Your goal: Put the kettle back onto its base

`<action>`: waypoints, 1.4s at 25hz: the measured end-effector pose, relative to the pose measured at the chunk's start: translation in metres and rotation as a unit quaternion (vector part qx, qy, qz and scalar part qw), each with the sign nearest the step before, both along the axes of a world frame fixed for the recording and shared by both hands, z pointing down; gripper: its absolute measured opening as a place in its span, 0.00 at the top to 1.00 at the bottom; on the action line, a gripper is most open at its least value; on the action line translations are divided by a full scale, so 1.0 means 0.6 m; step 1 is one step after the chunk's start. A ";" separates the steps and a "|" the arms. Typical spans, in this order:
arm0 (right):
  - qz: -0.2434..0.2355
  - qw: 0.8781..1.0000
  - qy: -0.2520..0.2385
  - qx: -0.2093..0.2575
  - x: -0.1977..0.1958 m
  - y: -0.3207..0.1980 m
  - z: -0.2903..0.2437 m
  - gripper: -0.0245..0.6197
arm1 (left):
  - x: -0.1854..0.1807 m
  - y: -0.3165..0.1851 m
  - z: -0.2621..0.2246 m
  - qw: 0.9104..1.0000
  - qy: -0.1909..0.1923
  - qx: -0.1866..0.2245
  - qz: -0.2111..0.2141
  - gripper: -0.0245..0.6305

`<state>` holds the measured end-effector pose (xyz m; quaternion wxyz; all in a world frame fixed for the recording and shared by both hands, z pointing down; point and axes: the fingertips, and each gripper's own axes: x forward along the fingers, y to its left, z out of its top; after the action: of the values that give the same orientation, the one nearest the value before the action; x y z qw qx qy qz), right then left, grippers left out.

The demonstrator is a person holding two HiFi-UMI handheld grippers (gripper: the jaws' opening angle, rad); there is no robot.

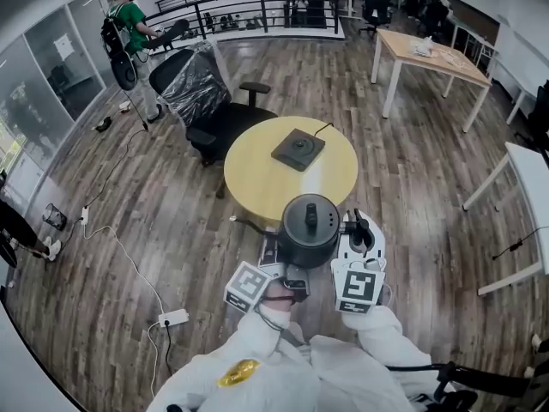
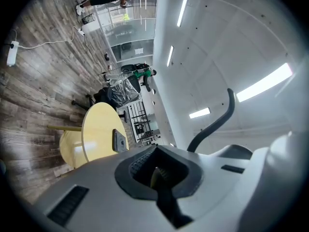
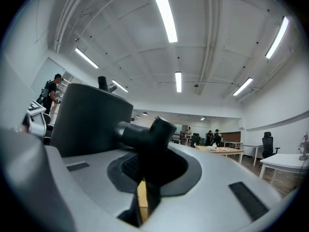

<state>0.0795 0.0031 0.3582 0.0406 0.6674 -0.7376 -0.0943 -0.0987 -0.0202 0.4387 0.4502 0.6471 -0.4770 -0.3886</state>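
The black kettle (image 1: 308, 230) hangs in the air at the near edge of the round yellow table (image 1: 257, 174). Its flat dark base (image 1: 298, 149) lies in the middle of that table with a cord running off the far side. My right gripper (image 1: 358, 233) is just right of the kettle and is shut on its handle (image 3: 143, 133); the kettle body (image 3: 87, 117) fills the left of the right gripper view. Below the kettle, my left gripper (image 1: 288, 275) has its jaws shut, with nothing seen held (image 2: 157, 175). The table (image 2: 99, 129) and base (image 2: 119, 141) show sideways in the left gripper view.
A black office chair (image 1: 206, 101) wrapped in plastic stands behind the table. A power strip (image 1: 173, 318) and white cable lie on the wooden floor at left. Desks (image 1: 433, 58) stand at the back right and a white table (image 1: 527, 174) at the right. A person in green (image 1: 129, 24) stands far left.
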 end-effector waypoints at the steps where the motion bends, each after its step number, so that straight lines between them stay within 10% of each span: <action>1: 0.001 1.000 0.000 -0.001 -0.006 -0.013 0.000 0.88 | -0.005 -0.013 0.001 1.000 0.001 -0.001 0.002 0.96; 35: -0.044 0.999 0.003 -0.013 -0.038 -0.504 0.027 0.88 | -0.038 -0.474 0.034 0.999 0.003 -0.023 -0.039 0.96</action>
<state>0.0569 -0.2991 0.3745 0.0468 0.6336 -0.7671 -0.0884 -0.1212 -0.3044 0.4590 0.4509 0.6164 -0.5091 -0.3970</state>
